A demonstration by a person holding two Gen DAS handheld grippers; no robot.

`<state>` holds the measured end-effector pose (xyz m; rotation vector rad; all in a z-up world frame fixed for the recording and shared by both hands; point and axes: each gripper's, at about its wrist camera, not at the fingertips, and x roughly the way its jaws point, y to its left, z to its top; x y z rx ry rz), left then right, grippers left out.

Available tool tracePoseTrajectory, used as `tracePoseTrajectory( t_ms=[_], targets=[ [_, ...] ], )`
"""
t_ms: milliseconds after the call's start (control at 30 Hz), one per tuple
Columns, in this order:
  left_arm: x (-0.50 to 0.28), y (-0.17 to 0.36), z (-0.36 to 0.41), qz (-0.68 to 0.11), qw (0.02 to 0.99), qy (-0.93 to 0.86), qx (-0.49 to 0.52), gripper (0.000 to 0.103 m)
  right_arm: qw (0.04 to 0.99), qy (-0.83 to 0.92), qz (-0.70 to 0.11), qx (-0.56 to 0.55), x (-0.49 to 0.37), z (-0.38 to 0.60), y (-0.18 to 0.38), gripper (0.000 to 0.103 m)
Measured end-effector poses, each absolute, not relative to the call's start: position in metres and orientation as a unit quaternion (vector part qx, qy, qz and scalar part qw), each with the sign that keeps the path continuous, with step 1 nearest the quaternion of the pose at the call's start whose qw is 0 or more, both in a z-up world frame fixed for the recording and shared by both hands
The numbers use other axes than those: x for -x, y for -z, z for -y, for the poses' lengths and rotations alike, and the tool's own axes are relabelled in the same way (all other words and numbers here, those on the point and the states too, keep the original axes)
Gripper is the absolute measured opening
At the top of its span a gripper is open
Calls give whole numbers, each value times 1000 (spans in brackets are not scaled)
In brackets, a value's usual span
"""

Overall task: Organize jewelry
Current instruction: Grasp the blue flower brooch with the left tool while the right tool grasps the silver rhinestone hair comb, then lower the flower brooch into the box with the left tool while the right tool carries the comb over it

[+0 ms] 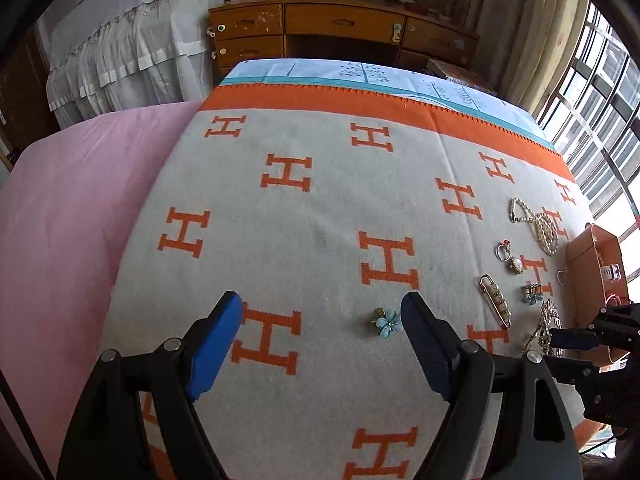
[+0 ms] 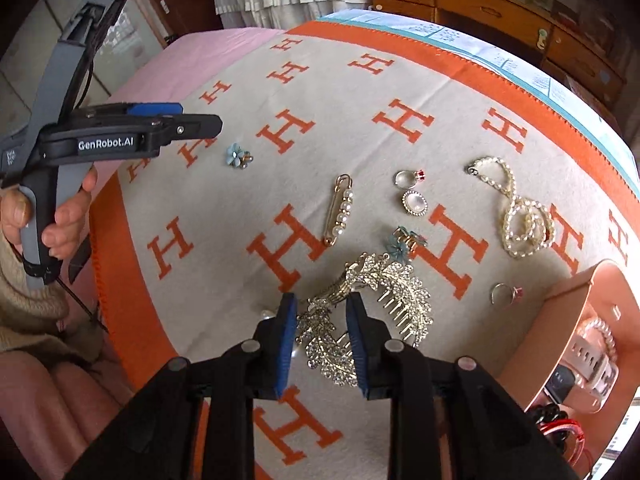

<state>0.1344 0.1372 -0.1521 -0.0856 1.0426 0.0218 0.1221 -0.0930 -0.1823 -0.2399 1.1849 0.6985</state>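
Straddling rhinestone hair comb (image 2: 360,312), right gripper (image 2: 322,308) not yet clamped (stiff, snaggy: I'd pinch spine); left gripper (image 1: 322,306) wide, empty.

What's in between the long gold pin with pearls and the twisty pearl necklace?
In the right wrist view, two rings lie between the pearl pin and the pearl necklace: a clear-stone ring and an oval white-stone ring.

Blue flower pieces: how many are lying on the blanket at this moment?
2. One blue flower piece lies apart on the left near the left gripper; the other sits between the pearl pin and the pearl necklace. The orange box could hide more.
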Motion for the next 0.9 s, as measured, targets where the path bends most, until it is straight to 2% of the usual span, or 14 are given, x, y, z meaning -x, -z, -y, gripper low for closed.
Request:
tracePoseTrajectory(
  t_ms=[233,467,567,633,700,733,767,800,900],
  targets=[
    [-135,159,-145,-515,854,4,76,80,796,-314,-517,-41,-129,124,162,25],
    [-135,179,-112,-532,845,25,39,76,811,-317,-488,-65,-112,136,148,25],
    [-136,185,-102,-539,841,30,32,67,821,-310,-475,-58,-105,141,143,25],
    [-138,190,-97,-545,837,30,28,49,826,-310,-468,-57,-98,148,138,25],
    [-139,193,-93,-545,838,26,23,42,831,-307,-461,-58,-95,152,136,25],
    [-139,192,-92,-542,840,24,21,30,833,-305,-458,-58,-94,153,136,25],
    [-139,192,-92,-543,839,25,22,25,835,-303,-456,-57,-93,154,134,25],
    [-139,192,-92,-541,840,25,26,16,838,-301,-452,-56,-92,155,133,25],
    [-137,188,-95,-537,842,27,44,14,845,-297,-441,-57,-89,161,129,25]
  ],
)
